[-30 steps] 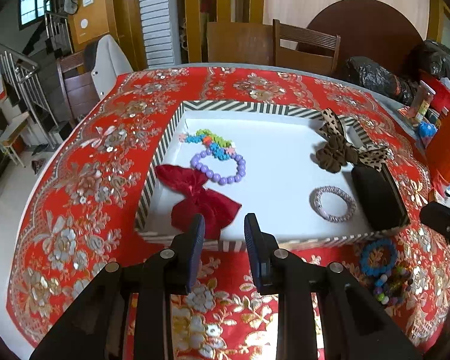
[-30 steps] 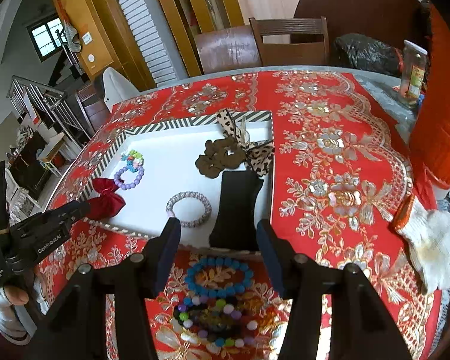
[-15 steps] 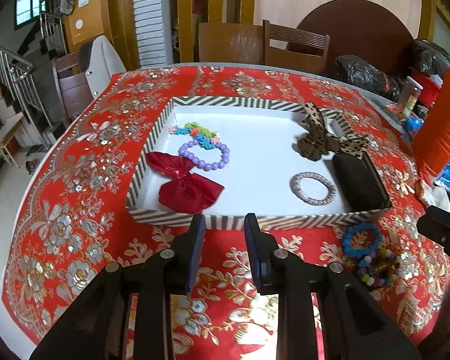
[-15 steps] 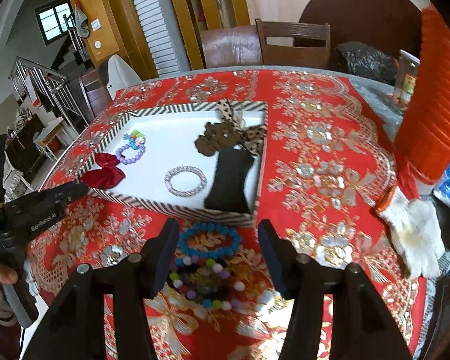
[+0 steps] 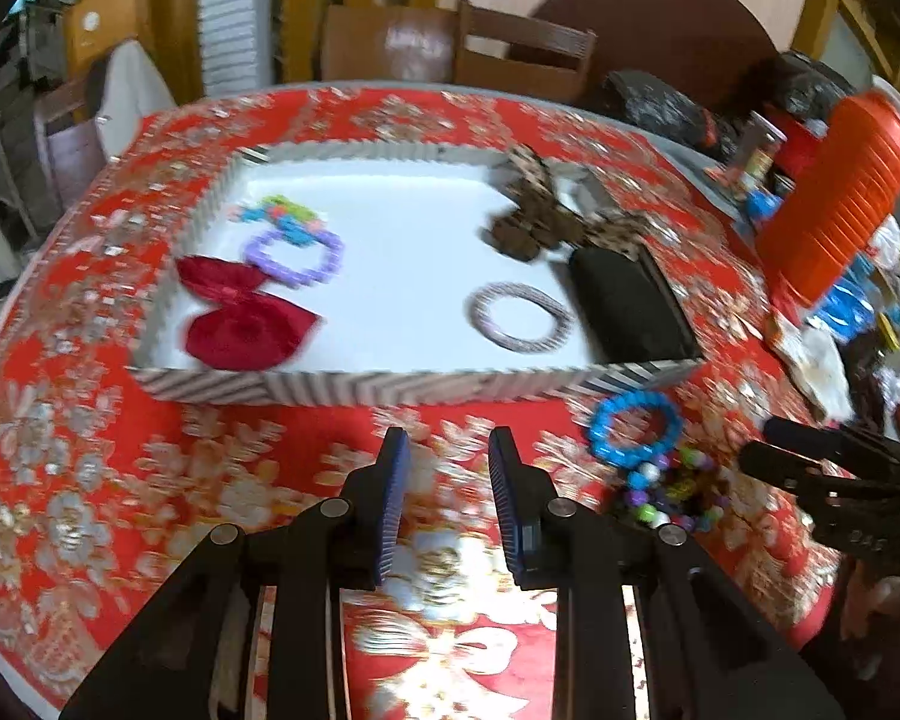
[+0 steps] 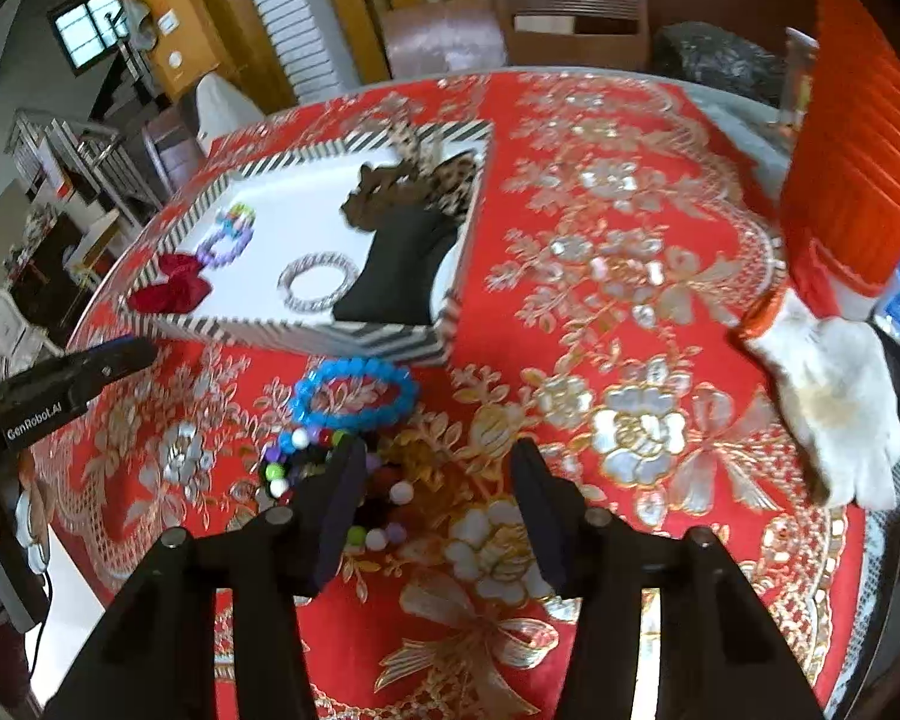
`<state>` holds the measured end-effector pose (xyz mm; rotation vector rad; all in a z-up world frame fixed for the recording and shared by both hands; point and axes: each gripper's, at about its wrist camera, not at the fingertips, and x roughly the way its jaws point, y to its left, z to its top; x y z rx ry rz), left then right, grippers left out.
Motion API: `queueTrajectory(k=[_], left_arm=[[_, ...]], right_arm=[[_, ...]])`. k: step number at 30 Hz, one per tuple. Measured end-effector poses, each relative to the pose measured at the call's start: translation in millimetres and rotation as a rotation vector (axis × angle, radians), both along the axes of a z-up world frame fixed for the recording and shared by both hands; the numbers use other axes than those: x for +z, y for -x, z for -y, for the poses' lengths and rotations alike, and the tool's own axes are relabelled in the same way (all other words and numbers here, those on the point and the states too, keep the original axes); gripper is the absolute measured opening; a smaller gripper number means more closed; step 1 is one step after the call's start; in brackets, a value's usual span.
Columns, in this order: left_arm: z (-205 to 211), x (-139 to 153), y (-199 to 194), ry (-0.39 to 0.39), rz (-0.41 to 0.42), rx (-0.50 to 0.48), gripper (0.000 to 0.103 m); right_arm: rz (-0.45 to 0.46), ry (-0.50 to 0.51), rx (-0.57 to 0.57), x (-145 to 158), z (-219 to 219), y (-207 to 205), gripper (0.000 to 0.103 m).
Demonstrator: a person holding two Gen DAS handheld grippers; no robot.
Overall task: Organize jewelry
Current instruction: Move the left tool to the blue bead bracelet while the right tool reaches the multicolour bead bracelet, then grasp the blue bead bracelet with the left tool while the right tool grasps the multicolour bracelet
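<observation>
red tablecloth — multicolour bead bracelet touching right tool, jaws closing

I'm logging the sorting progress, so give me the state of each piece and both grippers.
Striped tray: holds several pieces.
Red bow: in tray.
Purple bracelet: in tray.
Silver bangle: in tray, flat.
Blue bracelet: on cloth, outside tray.
Multicolour bracelet: on cloth, partly behind finger.
Left gripper: open, empty.
Right gripper: closing, not gripping.

Red floral tablecloth, white glove, orange ribbed container, wooden chair
</observation>
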<state>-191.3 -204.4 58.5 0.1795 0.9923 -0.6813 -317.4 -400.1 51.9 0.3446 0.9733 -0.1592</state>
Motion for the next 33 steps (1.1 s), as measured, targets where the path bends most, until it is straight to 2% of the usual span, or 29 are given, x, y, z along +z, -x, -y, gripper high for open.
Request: queueTrajectory(k=[7,11,15,19,23,24,26,30,33], left_arm=[[38,-13,2,0.040,-0.121,-0.093,0.022],[61,-19,6,0.015,-0.122,-0.136,0.023],[79,-26,2,-0.011,-0.117,-0.131,0.023],[93,-39,0,-0.042,-0.143,-0.140,0.023],[96,-37,3,-0.049,-0.114,-0.130,0.022],[94,-37,3,-0.056,-0.103,-0.123,0.014],[89,-37,2,-0.049,-0.088,-0.139,0.006],[66,-36,-4,-0.058,-0.088,-0.118,0.006],[44,-36,-11,-0.060,-0.096,-0.089,0.005]], right_arm=[[-0.002,-0.024,-0.048,-3,13,3,0.053],[-0.025,-0.039,-0.047,-3,17,9,0.053],[-0.045,-0.040,-0.009,-6,10,10,0.052],[-0.053,-0.032,0.053,-10,-5,8,0.039],[-0.038,-0.016,0.080,-8,-10,5,0.030],[-0.038,-0.013,0.083,-8,-10,4,0.030],[-0.044,-0.008,0.086,-9,-10,4,0.029],[-0.023,-0.010,0.102,-7,-12,2,0.029],[-0.010,0.014,0.155,-3,-20,-7,0.029]])
